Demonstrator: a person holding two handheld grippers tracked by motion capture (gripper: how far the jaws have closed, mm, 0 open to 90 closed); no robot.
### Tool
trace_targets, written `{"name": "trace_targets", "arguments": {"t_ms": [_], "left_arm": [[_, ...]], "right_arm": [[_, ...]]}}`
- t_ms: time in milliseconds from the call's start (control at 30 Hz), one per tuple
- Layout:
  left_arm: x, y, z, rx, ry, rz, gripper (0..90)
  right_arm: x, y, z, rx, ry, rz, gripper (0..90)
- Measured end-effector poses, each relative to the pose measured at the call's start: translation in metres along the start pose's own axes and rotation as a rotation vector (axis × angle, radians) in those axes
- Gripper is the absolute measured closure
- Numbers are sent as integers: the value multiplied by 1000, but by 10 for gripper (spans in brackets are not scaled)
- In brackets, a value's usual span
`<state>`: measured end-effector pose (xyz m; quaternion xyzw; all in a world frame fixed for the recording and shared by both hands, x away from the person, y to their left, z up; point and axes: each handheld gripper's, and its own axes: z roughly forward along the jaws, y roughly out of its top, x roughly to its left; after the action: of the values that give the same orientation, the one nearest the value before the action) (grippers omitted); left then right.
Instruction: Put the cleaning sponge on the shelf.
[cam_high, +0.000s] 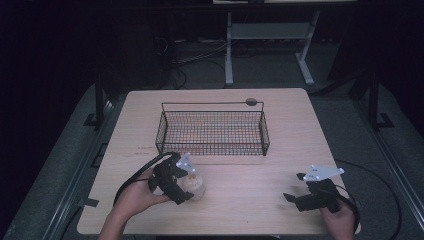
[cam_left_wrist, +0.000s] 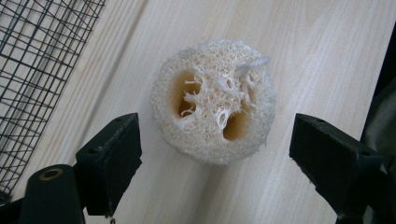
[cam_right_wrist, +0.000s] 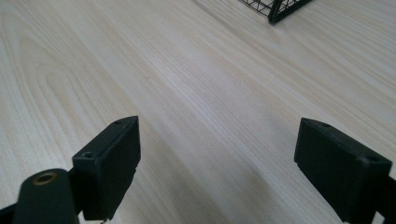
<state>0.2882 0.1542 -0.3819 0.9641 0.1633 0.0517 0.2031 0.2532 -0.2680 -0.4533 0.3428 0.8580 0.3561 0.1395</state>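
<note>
Here the left tongs (cam_left_wrist: 212, 149) gape wide over a loofah slice (cam_left_wrist: 213, 100) lying on the worktop (cam_high: 260, 190) — jaws flanking it, not touching. Nearby stands a wire basket (cam_high: 212, 131). The right tongs (cam_right_wrist: 217, 161) — also wide open — hold nothing.

High view looks forward and down over the whole pale wooden table (cam_high: 250, 150). Left gripper view peers close and steeply down beside the black wire basket (cam_left_wrist: 32, 60). Right gripper view skims low across the table, sharing that basket's corner (cam_right_wrist: 275, 9).
</note>
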Motion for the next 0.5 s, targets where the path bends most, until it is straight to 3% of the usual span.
{"name": "trace_targets", "arguments": {"t_ms": [500], "left_arm": [[1,11,11,34,-14,26,157]], "right_arm": [[1,1,0,-1,5,-7,141]]}}
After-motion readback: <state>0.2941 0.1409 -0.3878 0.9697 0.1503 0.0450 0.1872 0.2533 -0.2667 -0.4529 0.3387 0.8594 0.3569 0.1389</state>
